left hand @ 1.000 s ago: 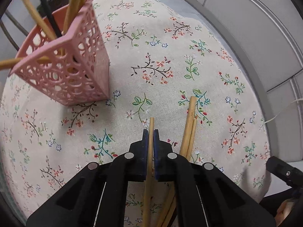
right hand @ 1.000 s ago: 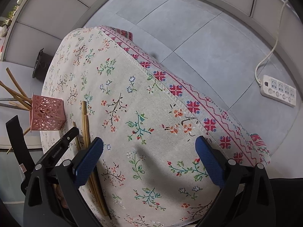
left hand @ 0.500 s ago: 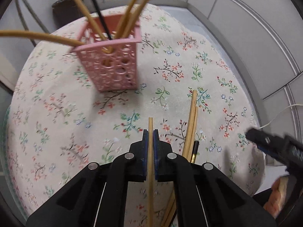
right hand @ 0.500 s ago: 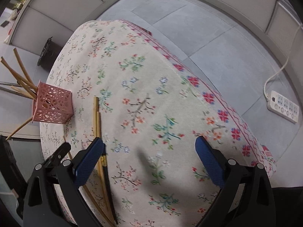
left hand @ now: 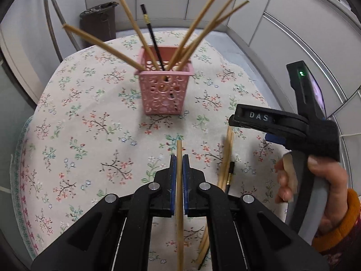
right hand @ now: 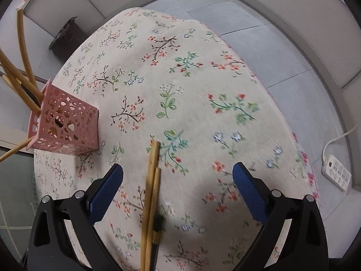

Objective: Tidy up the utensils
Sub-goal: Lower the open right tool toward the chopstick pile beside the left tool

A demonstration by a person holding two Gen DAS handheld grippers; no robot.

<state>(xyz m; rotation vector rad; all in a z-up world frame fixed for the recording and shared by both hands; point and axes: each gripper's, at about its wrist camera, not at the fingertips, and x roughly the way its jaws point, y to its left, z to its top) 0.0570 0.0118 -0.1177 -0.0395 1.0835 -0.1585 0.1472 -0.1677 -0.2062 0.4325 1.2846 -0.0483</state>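
On the tabletop, risks:
Left gripper: jaws clamp one wooden chopstick; could snag sticks crowding the pink basket.
Right gripper: jaws wide open, empty, above loose chopsticks; might scatter them.

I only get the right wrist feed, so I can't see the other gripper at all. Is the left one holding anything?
Observer: Yes. The left gripper is shut on a single wooden chopstick, which runs lengthwise between its pads.
Operator: Where does it point?
Observer: Its tip aims toward the pink basket, with bare tablecloth between them.
Operator: My view cuts off the basket's contents. What's in it?
Observer: Several wooden chopsticks fanned outward, plus one black chopstick among them.
Operator: Is my gripper in that view?
Observer: Yes. The right gripper hangs over the loose chopsticks on the cloth, with a hand on its handle.
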